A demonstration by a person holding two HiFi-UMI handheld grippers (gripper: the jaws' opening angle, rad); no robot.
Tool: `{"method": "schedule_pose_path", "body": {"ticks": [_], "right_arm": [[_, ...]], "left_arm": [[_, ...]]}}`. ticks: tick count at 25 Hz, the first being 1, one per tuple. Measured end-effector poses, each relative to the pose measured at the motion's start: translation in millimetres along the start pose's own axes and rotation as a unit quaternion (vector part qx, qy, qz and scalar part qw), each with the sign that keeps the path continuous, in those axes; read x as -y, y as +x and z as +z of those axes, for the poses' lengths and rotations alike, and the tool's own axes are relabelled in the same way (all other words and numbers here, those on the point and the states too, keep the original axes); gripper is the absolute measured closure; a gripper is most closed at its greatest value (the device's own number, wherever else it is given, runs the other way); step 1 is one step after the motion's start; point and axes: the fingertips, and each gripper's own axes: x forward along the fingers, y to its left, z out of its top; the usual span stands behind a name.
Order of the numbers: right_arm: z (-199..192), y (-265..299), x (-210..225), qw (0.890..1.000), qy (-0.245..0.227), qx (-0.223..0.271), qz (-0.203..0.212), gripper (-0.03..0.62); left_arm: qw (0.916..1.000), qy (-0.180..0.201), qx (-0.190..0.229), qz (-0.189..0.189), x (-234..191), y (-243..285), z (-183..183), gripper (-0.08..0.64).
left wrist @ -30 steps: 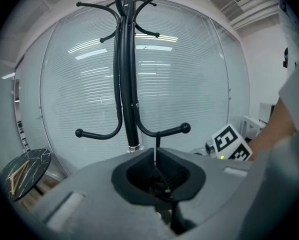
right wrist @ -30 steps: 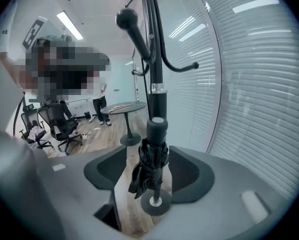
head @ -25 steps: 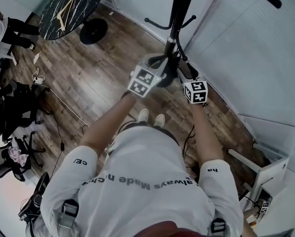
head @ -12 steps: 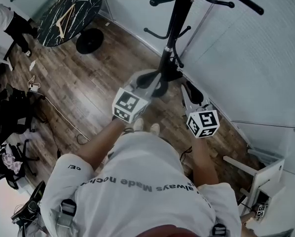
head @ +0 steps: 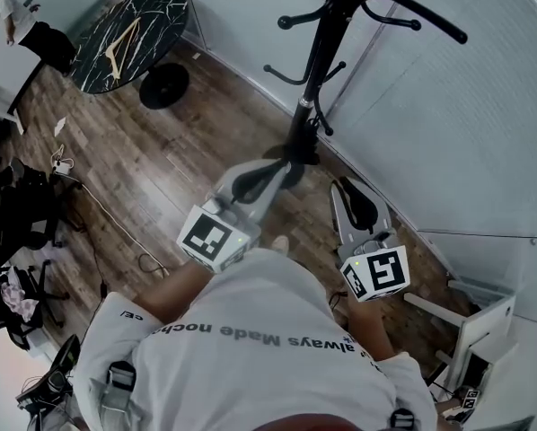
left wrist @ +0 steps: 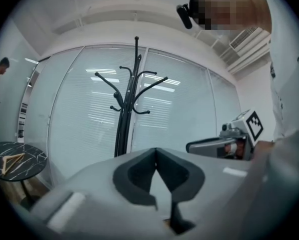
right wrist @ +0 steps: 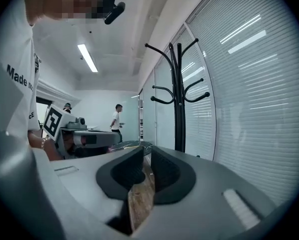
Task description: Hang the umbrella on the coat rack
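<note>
No umbrella shows in any view. The black coat rack [head: 318,70] stands by the glass wall, its curved hooks ahead of both grippers [left wrist: 125,114] [right wrist: 179,109]. My left gripper [head: 282,167] is held level in front of the rack's pole, shut with its tips meeting and nothing between them [left wrist: 155,151]. My right gripper [head: 340,187] is beside it on the right. Its jaws are closing, with a narrow slit left between the pads and nothing in it [right wrist: 147,151]. Each gripper sees the other at its side.
A round black marble table [head: 129,25] with a wooden hanger on it stands at the back left. A person [head: 22,25] stands beyond it. Black chairs and cables [head: 17,205] crowd the left floor. A white frame [head: 484,321] sits at the lower right by the blinds.
Both grippers have risen towards the head camera and now appear larger and lower in the head view. More of the rack's hooks is in view.
</note>
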Motion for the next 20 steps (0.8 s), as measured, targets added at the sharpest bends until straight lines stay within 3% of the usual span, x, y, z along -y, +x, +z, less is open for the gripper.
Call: {"method": "schedule_pose_path", "body": {"ticks": [5,20], "right_arm": [[7.5,-14.8,-6.5,1.000,-0.004,0.004,-0.014,0.563],[5.9,-12.7,-5.3,1.000,0.006,0.006,-0.015,0.563]], "left_arm": [[0.9998,0.009,0.015,-0.003,7.6,-11.3,14.3,0.555],[0.9999,-0.003,0.012,-0.007,9.1,-5.3,6.6,0.555]]}}
